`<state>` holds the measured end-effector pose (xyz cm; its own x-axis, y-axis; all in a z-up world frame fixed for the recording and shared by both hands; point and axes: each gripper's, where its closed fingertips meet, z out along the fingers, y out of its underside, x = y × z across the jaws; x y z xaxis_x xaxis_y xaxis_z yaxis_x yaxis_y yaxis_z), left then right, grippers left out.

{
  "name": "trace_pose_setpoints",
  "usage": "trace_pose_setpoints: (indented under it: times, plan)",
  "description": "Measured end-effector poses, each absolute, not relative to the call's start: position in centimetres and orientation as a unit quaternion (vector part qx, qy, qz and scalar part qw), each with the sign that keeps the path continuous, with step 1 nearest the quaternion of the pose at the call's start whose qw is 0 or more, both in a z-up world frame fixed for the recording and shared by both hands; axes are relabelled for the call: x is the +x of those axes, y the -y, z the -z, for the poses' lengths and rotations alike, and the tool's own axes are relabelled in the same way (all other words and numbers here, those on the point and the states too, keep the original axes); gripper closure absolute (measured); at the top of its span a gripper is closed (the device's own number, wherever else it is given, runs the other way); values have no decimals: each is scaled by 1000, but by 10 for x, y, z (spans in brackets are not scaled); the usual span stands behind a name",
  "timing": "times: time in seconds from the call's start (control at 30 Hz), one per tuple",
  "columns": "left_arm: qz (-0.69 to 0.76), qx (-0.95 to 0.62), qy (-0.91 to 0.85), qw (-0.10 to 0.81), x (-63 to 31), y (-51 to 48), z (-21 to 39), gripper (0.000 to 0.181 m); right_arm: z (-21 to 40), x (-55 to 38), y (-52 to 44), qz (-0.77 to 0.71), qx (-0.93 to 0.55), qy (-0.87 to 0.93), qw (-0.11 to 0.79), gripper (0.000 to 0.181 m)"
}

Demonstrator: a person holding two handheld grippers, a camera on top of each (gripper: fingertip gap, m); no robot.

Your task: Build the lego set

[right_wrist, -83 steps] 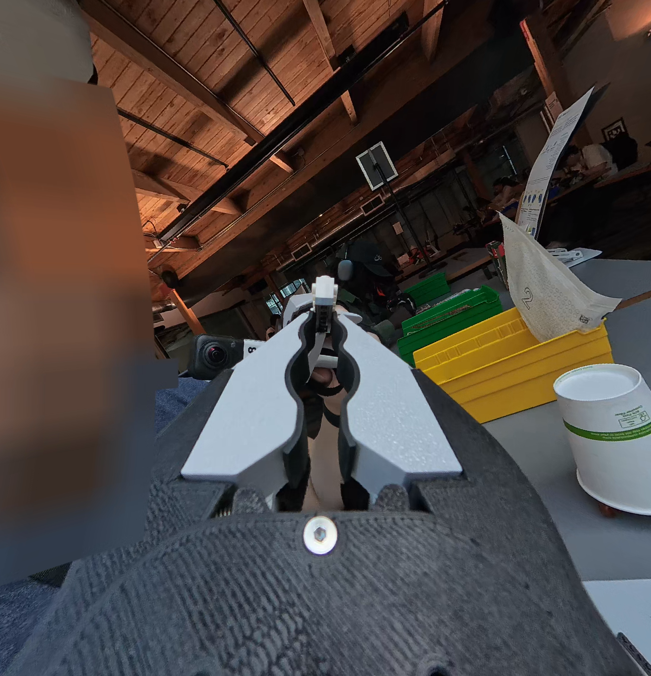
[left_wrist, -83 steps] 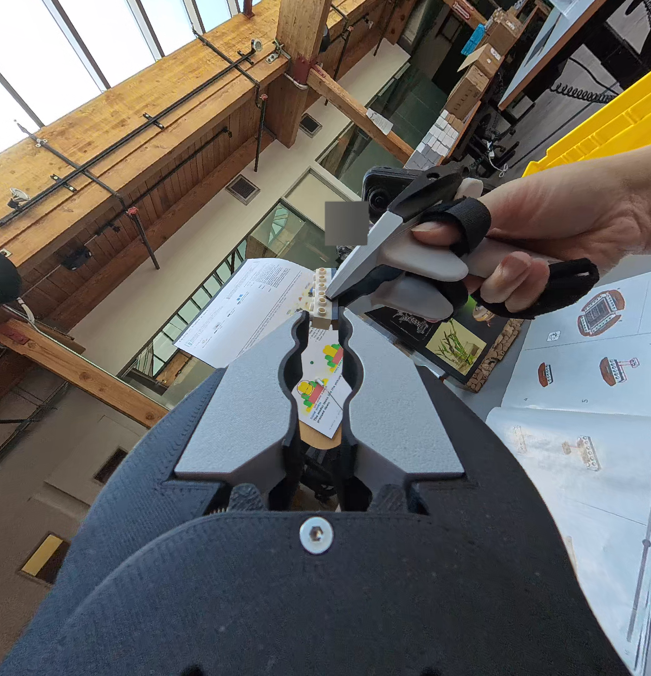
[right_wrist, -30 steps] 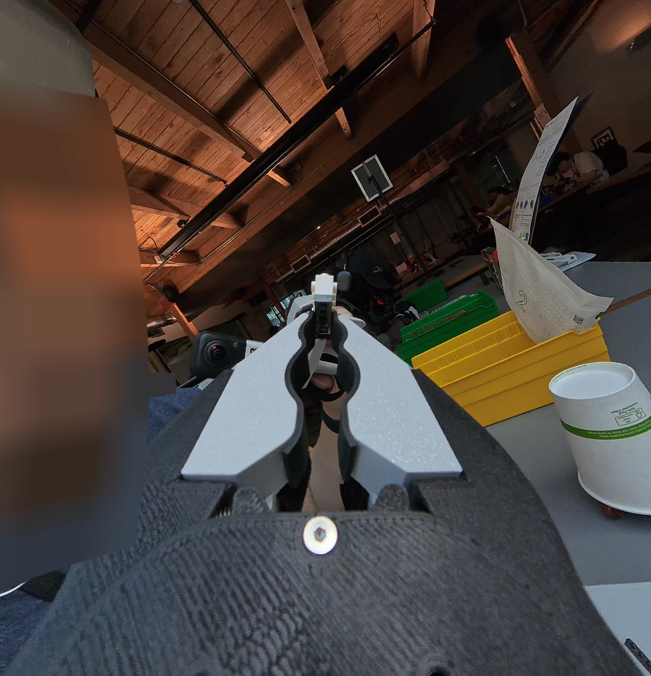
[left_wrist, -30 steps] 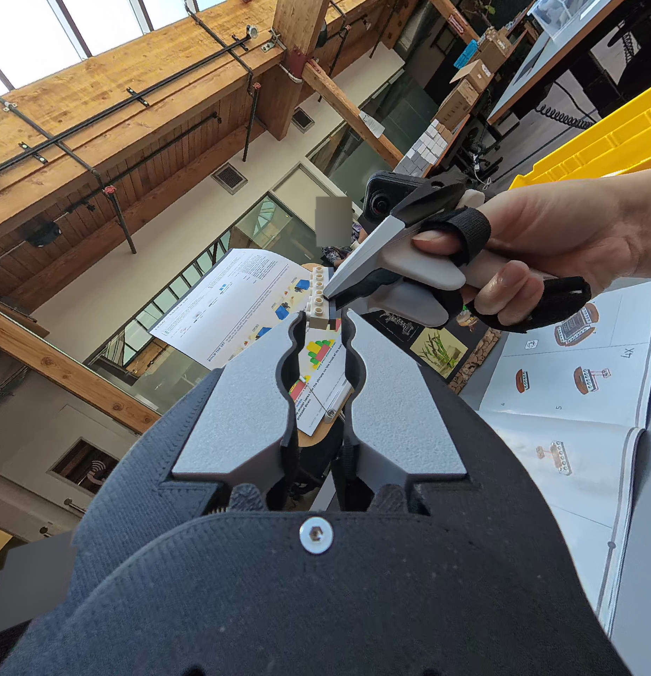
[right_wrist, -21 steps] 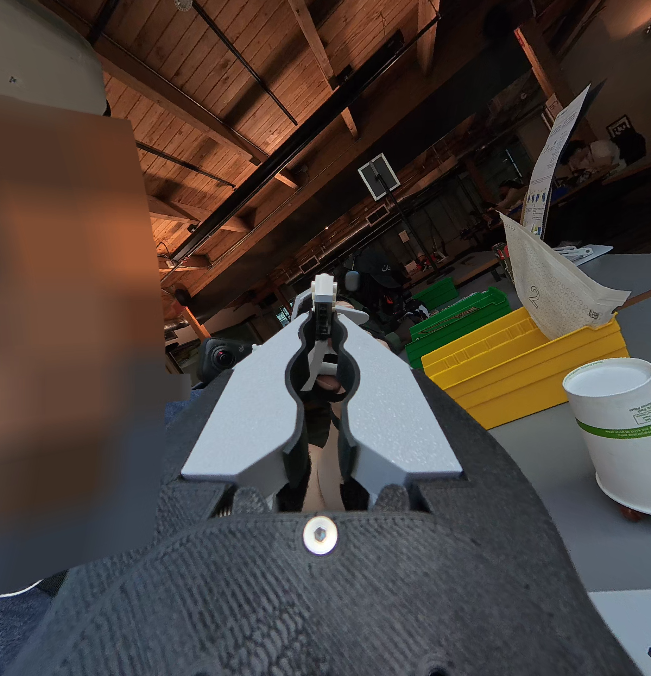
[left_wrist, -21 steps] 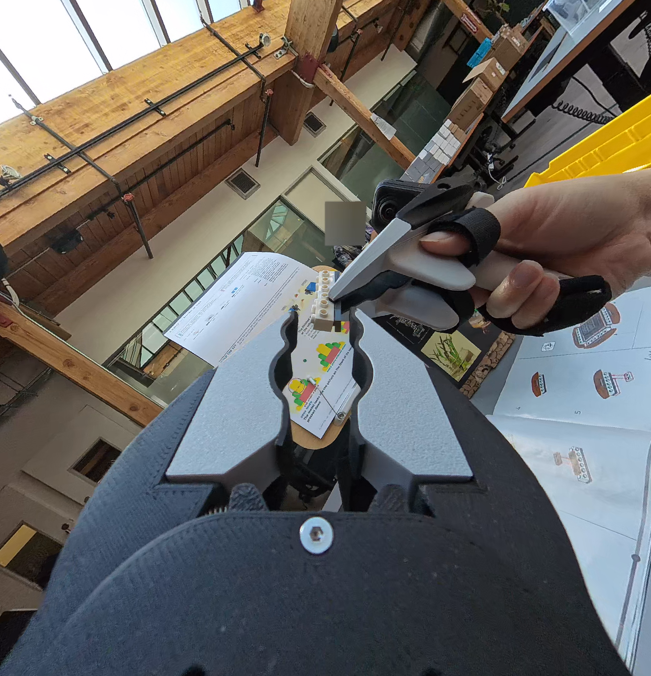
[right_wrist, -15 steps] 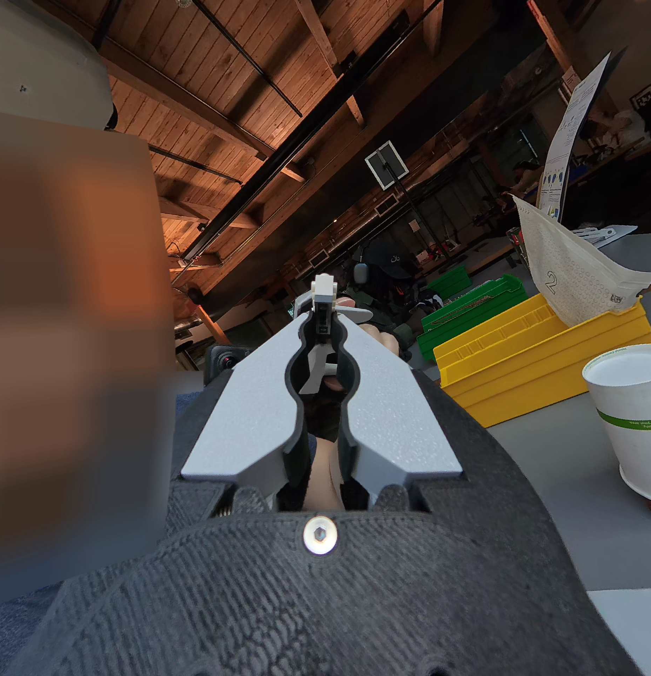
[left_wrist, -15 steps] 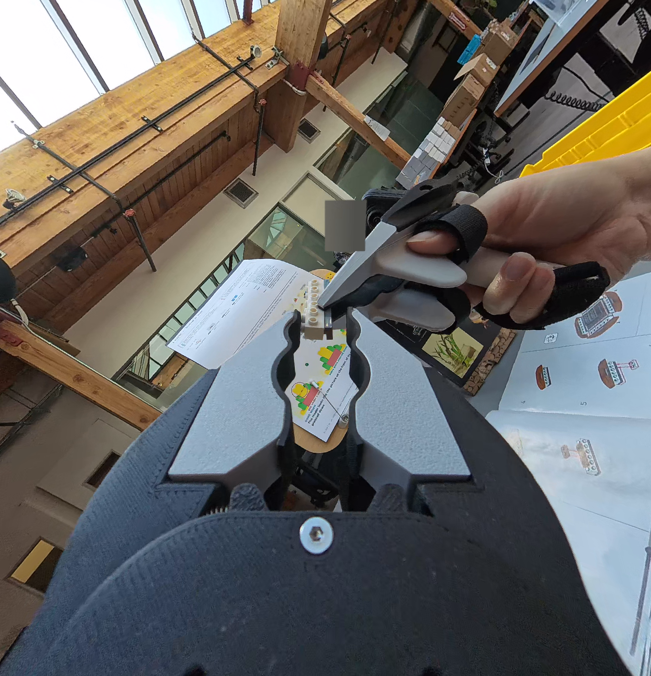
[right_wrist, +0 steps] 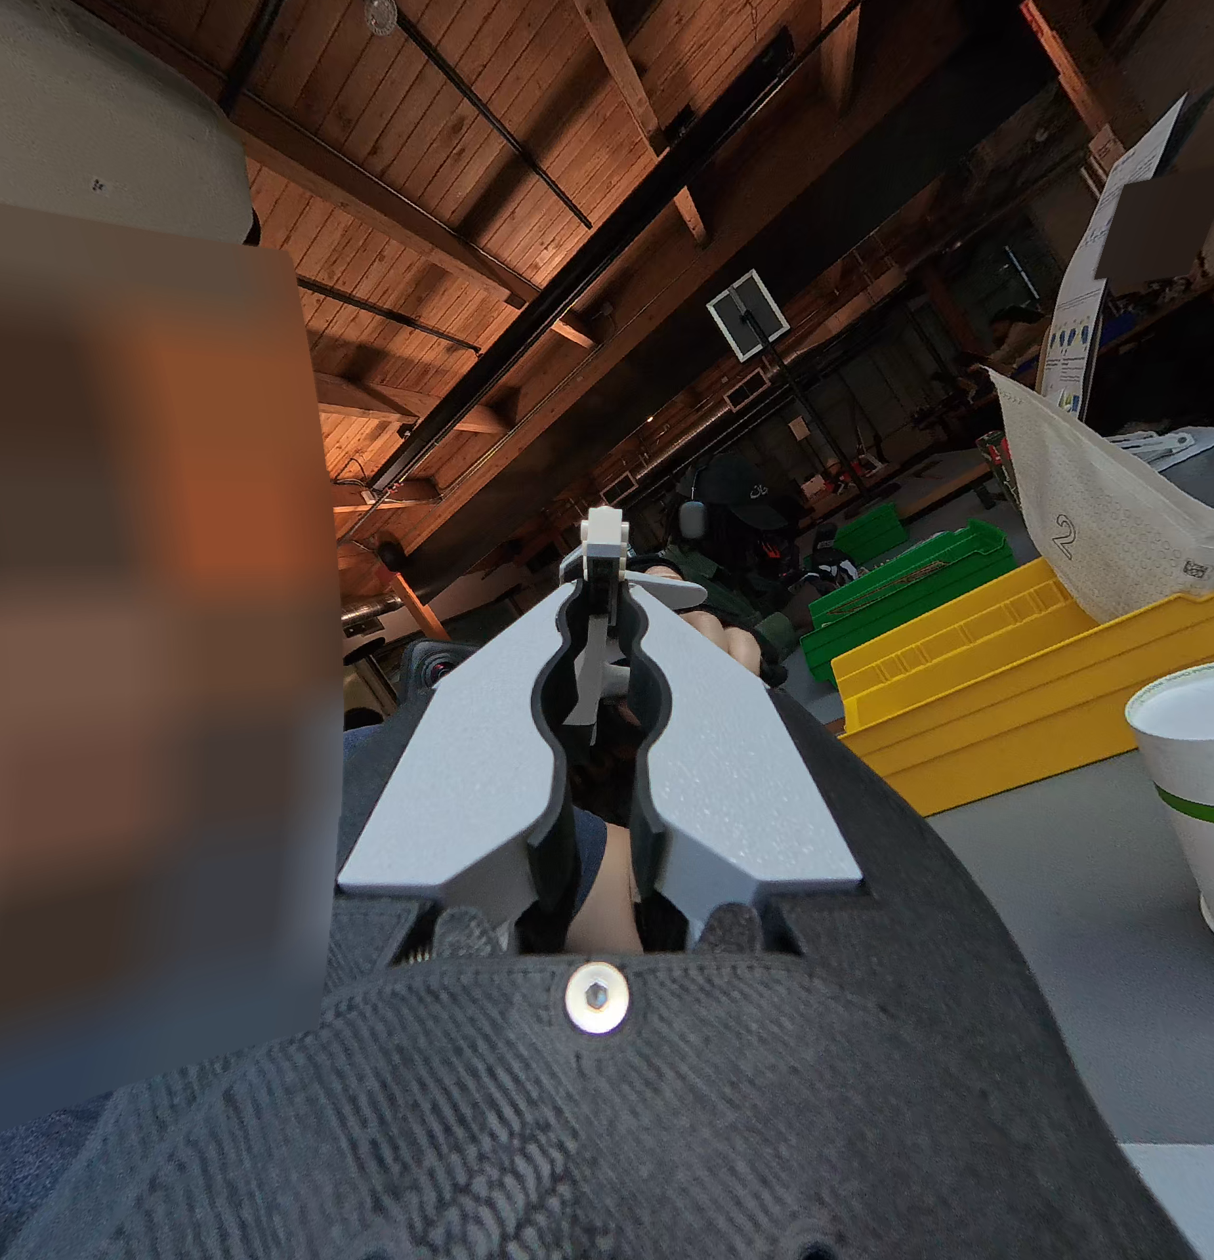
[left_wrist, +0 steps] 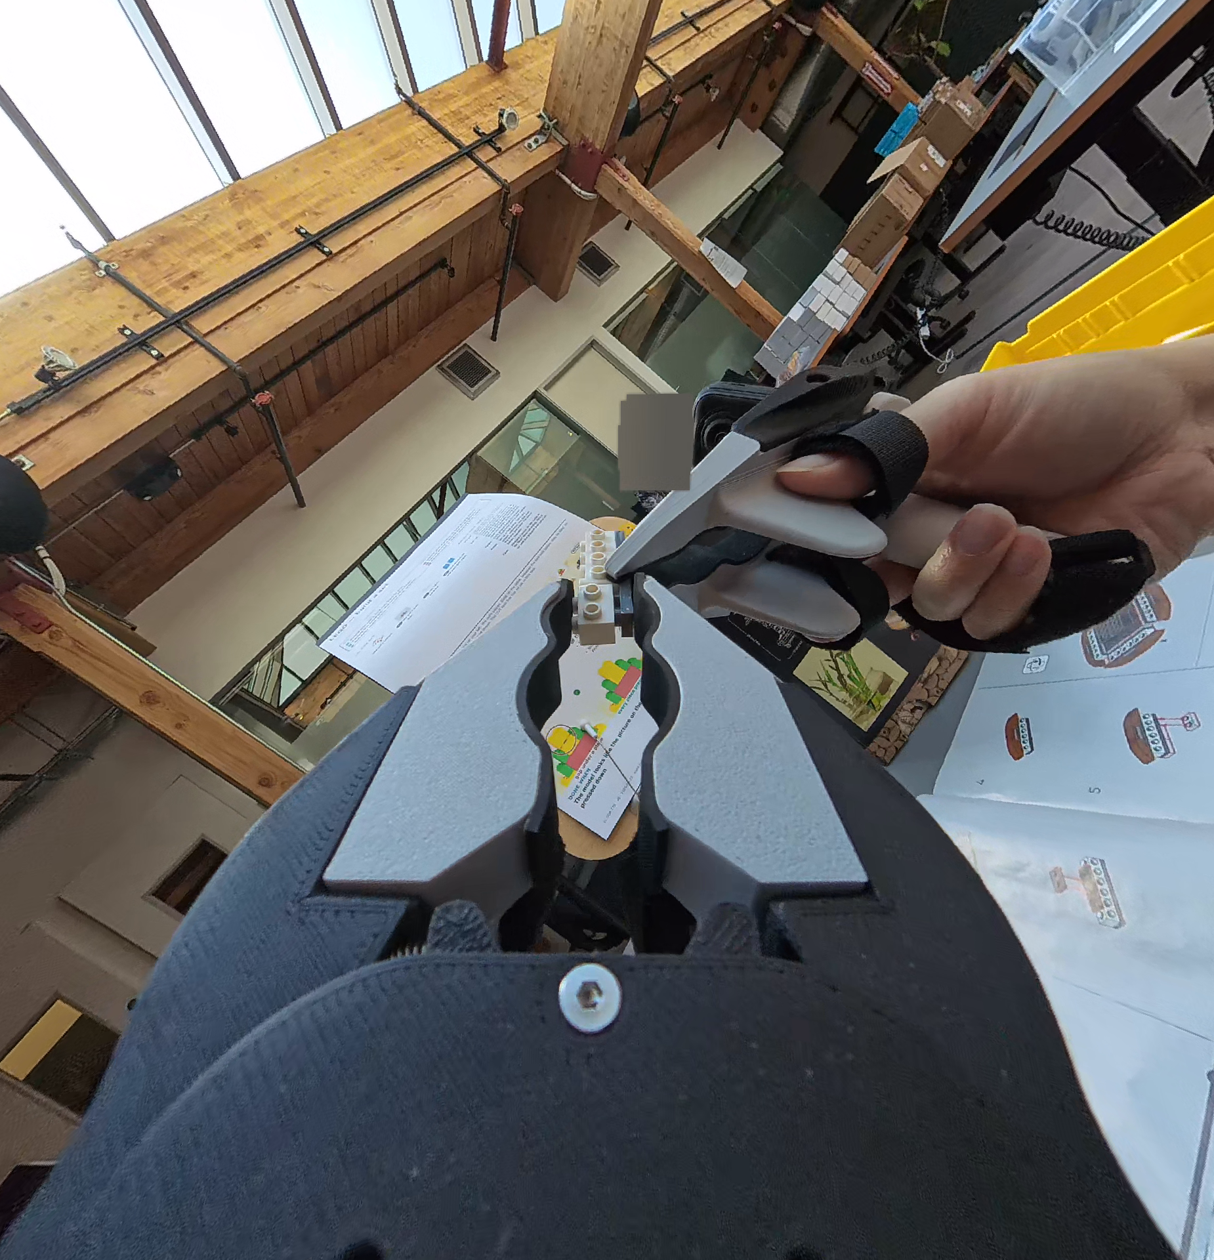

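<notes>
A small tan and white lego assembly with a row of studs and a black part is held up in the air, above the table. My left gripper is shut on its lower end. My right gripper, held by a bare hand, comes in from the right, and its closed tips pinch the same assembly just above. In the right wrist view my right gripper is shut, with the light assembly poking out above the tips. The left gripper's fingers show just behind it.
An open instruction booklet lies on the grey table at right. Also in view are a yellow bin with a white paper bag, green bins, a paper cup, a printed sheet on a stand and a person far behind. Less than 4 cm separates the two grippers' tips.
Both grippers stay together on the assembly and drift slightly as a pair. The assembly now sits a little deeper between my left fingertips. The right view has swung, so the cup sits farther right.
</notes>
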<state>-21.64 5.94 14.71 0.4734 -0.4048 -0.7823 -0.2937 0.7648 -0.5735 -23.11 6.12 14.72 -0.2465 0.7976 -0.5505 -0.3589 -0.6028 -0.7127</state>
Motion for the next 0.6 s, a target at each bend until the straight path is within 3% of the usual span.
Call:
trace_pose_setpoints:
  times: [0.33, 0.6]
  plan:
    - [72, -397, -476, 781, -213, -68, -150, 162, -152, -227, -69, -744, -458, 209, 438, 175]
    - [31, -384, -479, 788, -212, -71, -147, 161, -148, -228, -72, -745, -473, 202, 426, 175]
